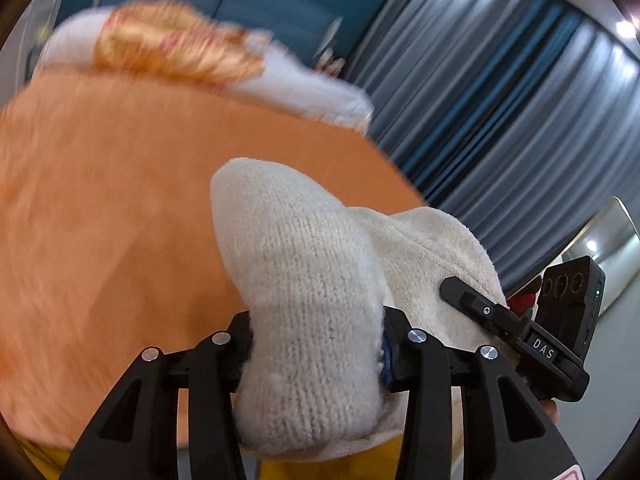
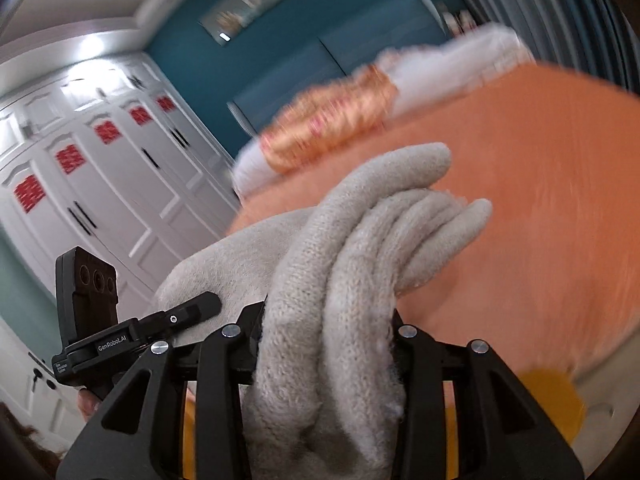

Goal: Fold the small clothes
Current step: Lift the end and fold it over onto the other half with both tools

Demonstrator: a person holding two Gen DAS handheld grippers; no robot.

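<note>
Cream knit sock (image 1: 304,280), bunched and folded over, held up above blurred orange bedspread (image 1: 100,200). Left tongs (image 1: 316,344) clamped on one end; right tongs (image 2: 328,332) clamped on the other end, layers doubled between the jaws.

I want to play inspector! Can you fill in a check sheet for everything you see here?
Surface: orange blanket, blurred.
Job's things: cream knit glove with its fingers bunched.
Clutter: white and orange pillow.
Grippers: left hand-held gripper shut on glove; right hand-held gripper shut on glove.
Cables: nothing seen.
Surroundings: grey curtains, white wardrobe, teal wall.
</note>
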